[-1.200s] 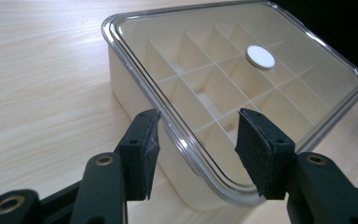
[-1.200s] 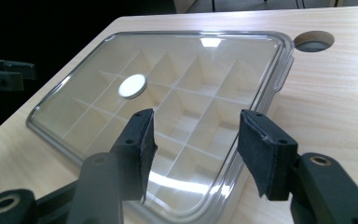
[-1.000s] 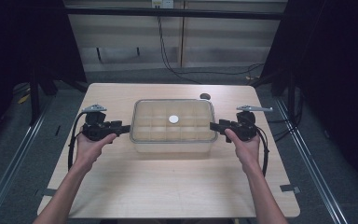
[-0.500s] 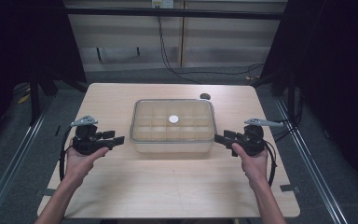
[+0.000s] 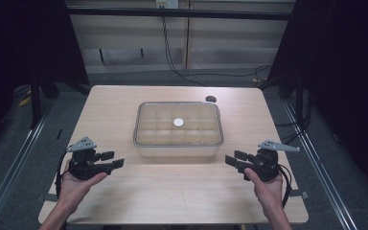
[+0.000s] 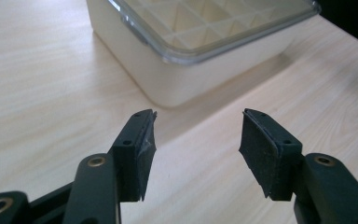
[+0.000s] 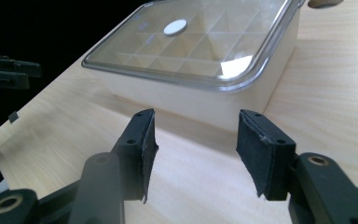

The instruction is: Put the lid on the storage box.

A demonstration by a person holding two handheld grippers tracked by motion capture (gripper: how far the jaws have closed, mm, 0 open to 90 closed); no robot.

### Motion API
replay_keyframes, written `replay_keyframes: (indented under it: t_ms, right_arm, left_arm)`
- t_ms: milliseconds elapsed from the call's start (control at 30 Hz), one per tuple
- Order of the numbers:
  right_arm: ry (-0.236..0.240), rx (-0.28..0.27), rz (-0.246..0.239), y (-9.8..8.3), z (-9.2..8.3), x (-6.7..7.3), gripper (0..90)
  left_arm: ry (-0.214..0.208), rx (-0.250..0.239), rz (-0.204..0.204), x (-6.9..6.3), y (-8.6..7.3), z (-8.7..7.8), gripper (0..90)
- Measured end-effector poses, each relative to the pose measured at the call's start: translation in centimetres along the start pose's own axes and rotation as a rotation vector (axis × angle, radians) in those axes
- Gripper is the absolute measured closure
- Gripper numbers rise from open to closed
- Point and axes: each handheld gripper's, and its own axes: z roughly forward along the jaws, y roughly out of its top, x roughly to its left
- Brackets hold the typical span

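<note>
One lidded box point(image 5: 178, 129), two parted grippers: left point(image 5: 112, 160), right point(image 5: 234, 160)

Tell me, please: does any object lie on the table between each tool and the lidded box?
Nothing visible does. Bare table lies between the left tool and the lidded box, and likewise between the right tool and the box. Both tools are open, empty and apart from it.

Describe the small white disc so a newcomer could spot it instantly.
Start at the wooden table, then find the clear-lidded compartment box in its middle. The white disc sits at the lid's centre, the one opaque spot; the dark round thing lies off the box.
</note>
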Motion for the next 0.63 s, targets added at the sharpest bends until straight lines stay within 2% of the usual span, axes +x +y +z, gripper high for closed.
replay_keyframes:
  t_ms: [67,167,267,333,433,500,533,600,633]
  right_arm:
    - [0.001,0.003,0.011,-1.1,-0.4,0.2,47.5]
    - [0.000,0.007,0.019,-2.1,-0.6,0.3,47.5]
    - [0.002,0.011,0.038,-3.5,-1.0,0.5,46.9]
    - [-0.003,0.010,0.030,-4.1,-1.4,0.7,46.2]
    - [-0.026,0.014,0.005,-4.6,-2.2,1.0,44.8]
    - [-0.041,0.021,-0.001,-5.1,-2.6,1.0,43.2]
    - [-0.046,0.027,-0.004,-5.4,-2.8,0.8,42.7]
    - [-0.079,0.039,-0.020,-5.9,-2.8,0.4,41.4]
    - [-0.093,0.046,-0.020,-6.2,-2.6,0.0,40.5]
  left_arm:
    - [0.020,0.014,-0.001,-0.3,-1.3,-0.3,44.7]
    - [0.032,0.023,0.009,-0.7,-2.1,-0.4,44.7]
    - [0.015,0.029,0.006,-1.2,-3.0,-0.6,44.6]
    - [-0.003,0.055,0.024,-1.8,-3.5,-0.6,44.7]
    - [-0.004,0.076,0.050,-2.2,-4.7,-0.8,44.7]
    - [0.018,0.062,0.033,-1.9,-5.8,-0.9,44.8]
    - [0.006,0.081,0.019,-1.6,-6.1,-0.9,44.7]
    - [0.043,0.083,0.018,-1.3,-6.3,-0.9,44.7]
    - [0.044,0.078,0.006,-1.2,-6.3,-0.8,44.0]
